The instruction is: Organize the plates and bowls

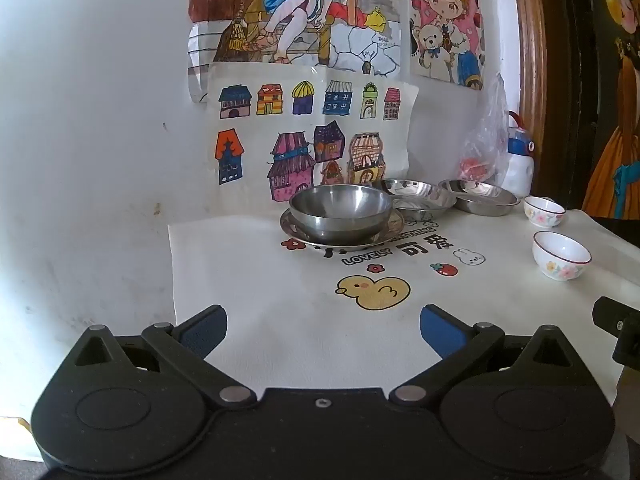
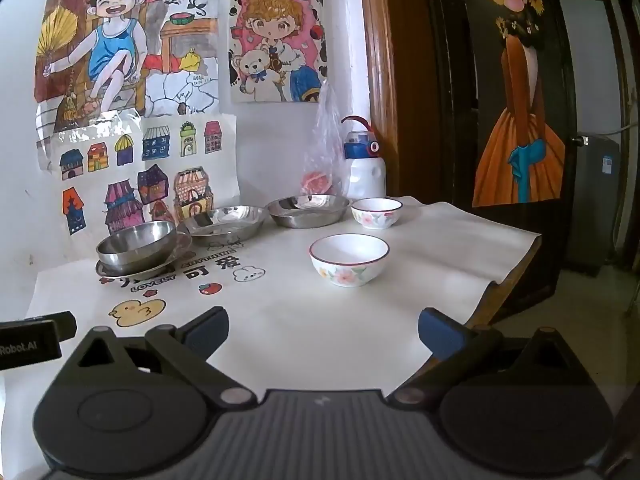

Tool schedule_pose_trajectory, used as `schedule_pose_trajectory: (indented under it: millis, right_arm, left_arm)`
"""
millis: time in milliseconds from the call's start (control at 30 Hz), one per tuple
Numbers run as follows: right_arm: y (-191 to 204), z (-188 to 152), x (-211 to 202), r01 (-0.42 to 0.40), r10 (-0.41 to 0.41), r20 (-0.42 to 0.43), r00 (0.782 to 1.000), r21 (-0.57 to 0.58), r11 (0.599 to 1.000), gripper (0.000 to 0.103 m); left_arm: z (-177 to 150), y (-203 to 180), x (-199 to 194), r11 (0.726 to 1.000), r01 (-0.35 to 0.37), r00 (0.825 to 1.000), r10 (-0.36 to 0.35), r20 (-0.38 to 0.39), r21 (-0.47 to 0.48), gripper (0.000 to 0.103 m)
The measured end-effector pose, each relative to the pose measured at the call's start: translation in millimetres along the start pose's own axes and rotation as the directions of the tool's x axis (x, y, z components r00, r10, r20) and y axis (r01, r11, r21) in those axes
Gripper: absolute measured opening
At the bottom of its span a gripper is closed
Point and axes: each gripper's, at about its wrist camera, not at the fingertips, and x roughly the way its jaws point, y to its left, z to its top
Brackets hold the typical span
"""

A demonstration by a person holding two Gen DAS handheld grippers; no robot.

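A steel bowl (image 1: 340, 212) (image 2: 136, 246) sits upright on a steel plate (image 1: 292, 236) (image 2: 108, 270) near the wall. Two more steel plates (image 1: 420, 196) (image 1: 478, 196) (image 2: 226, 222) (image 2: 308, 210) lie to its right. A floral china bowl (image 1: 560, 258) (image 2: 349, 260) stands nearer, and a second one (image 1: 544, 210) (image 2: 376, 212) behind it. My left gripper (image 1: 323, 330) hovers open, low over the cloth, well short of the steel bowl. Also open with nothing held, my right gripper (image 2: 323, 330) faces the nearer china bowl.
A white cloth (image 1: 280, 320) (image 2: 440, 248) printed with a duck covers the table; its right edge (image 2: 512, 276) drops off. A plastic bag (image 2: 324, 160) and a white bottle (image 2: 366, 168) stand at the back by the wall. Drawings hang on the wall.
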Motion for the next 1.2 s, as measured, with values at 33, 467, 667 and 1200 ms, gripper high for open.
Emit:
schedule_pose_trajectory:
  millis: [33, 467, 667, 1200]
  right_arm:
    - [0.5, 0.2, 0.1, -0.001, 0.001, -0.001, 1.0, 0.002, 1.0, 0.103]
    - [-4.4, -2.3, 3.9, 0.011, -0.011, -0.007, 1.0, -0.002, 1.0, 0.103]
    - [-5.1, -2.1, 4.1, 0.012, -0.012, -0.008, 1.0, 0.0, 1.0, 0.103]
    - [-5.0, -2.6, 5.5, 0.013, -0.013, -0.011, 1.0, 0.001, 1.0, 0.103]
  left_arm:
    - [0.0, -0.2, -0.1, 1.0, 0.0, 1.0, 0.0, 0.0, 0.0, 0.102]
    - [0.1, 0.3, 0.3, 1.0, 0.001, 1.0, -0.001, -0.006, -0.004, 0.102]
    - [-0.1, 0.8, 0.0, 1.0, 0.002, 1.0, -0.002, -0.004, -0.003, 0.102]
    - [-5.7, 1.8, 5.7, 1.0, 0.002, 1.0, -0.002, -0.008, -0.002, 0.102]
